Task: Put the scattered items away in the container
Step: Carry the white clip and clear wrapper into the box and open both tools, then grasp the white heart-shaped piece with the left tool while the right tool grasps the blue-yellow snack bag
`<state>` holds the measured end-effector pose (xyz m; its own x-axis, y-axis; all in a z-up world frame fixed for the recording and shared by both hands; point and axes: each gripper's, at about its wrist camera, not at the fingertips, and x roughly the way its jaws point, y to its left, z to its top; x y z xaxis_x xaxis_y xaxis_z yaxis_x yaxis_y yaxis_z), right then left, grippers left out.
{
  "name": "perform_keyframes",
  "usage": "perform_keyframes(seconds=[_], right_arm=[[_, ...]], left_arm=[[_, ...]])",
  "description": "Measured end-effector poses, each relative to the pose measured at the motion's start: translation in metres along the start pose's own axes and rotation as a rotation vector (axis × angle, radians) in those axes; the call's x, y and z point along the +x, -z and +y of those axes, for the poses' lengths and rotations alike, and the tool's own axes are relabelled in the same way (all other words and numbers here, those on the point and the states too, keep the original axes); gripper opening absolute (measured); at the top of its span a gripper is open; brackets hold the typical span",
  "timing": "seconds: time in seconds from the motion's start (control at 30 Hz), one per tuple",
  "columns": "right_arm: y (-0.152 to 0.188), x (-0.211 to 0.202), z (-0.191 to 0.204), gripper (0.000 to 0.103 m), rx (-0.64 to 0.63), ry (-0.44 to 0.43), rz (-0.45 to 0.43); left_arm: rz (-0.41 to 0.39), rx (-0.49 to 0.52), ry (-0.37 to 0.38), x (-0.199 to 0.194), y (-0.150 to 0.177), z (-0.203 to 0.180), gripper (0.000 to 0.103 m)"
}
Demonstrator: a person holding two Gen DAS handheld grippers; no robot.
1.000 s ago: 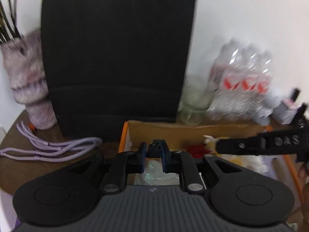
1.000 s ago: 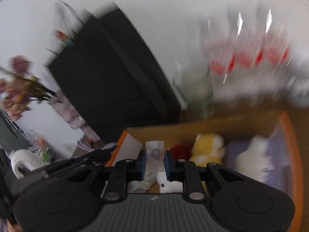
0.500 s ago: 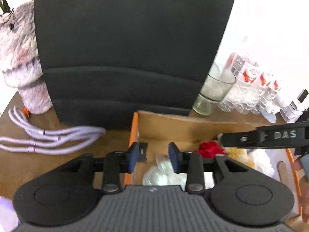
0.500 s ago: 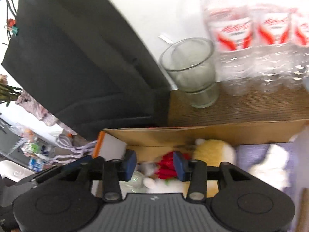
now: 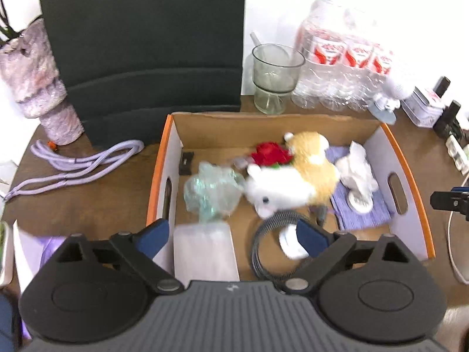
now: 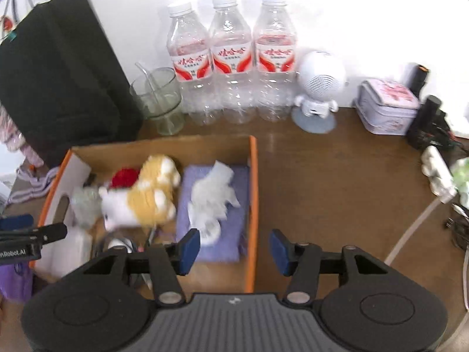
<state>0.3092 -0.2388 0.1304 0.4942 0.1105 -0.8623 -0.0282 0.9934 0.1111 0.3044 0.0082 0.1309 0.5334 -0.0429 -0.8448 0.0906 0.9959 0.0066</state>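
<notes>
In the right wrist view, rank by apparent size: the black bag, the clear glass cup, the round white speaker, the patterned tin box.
1. Black bag, by far.
2 and 3. Round white speaker and patterned tin box: too alike to rank.
4. Clear glass cup, slightly smaller.

I see a brown box (image 5: 272, 123) with orange edges. Inside lie a yellow and white plush toy (image 5: 296, 176), something red (image 5: 271, 154), maybe a flower, and a purple cloth (image 6: 211, 205). The bottles (image 6: 231, 58) wear red and white labels.
</notes>
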Motion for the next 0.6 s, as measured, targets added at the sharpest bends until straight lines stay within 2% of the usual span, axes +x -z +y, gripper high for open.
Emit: perform_keyframes(seconds=[0.07, 0.1, 0.13, 0.17, 0.2, 0.23, 0.33, 0.43, 0.53, 0.6], right_arm=[[0.014, -0.013, 0.003, 0.059, -0.008, -0.009, -0.025], [0.022, -0.018, 0.004, 0.064, -0.010, -0.029, -0.050], [0.034, -0.025, 0.004, 0.072, -0.015, -0.058, -0.092], [0.046, -0.032, 0.009, 0.077, -0.023, -0.081, -0.141], [0.058, -0.039, 0.015, 0.084, -0.037, -0.103, -0.198], [0.073, -0.046, 0.021, 0.086, -0.061, -0.115, -0.266], [0.101, -0.054, 0.034, 0.086, -0.103, -0.079, -0.379], [0.121, -0.059, 0.041, 0.086, -0.097, -0.082, -0.408], [0.157, -0.078, 0.042, 0.086, -0.099, -0.085, -0.462], [0.201, -0.098, 0.033, 0.090, -0.088, -0.099, -0.522]], left_arm=[[-0.065, -0.014, -0.035, -0.019, 0.014, -0.004, 0.099], [-0.129, -0.029, -0.060, -0.031, 0.023, -0.006, 0.102], [-0.213, -0.047, -0.078, -0.045, 0.036, -0.007, 0.103], [-0.279, -0.053, -0.089, -0.054, 0.049, -0.009, 0.103], [-0.326, -0.054, -0.095, -0.062, 0.061, -0.012, 0.103], [-0.357, -0.049, -0.104, -0.067, 0.072, -0.015, 0.103], [-0.388, -0.045, -0.105, -0.079, 0.098, -0.021, 0.103], [-0.436, -0.073, -0.106, -0.094, 0.128, -0.025, 0.103], [-0.493, -0.133, -0.157, -0.118, 0.185, -0.030, 0.103], [-0.555, -0.159, -0.117, -0.137, 0.239, -0.040, 0.103]])
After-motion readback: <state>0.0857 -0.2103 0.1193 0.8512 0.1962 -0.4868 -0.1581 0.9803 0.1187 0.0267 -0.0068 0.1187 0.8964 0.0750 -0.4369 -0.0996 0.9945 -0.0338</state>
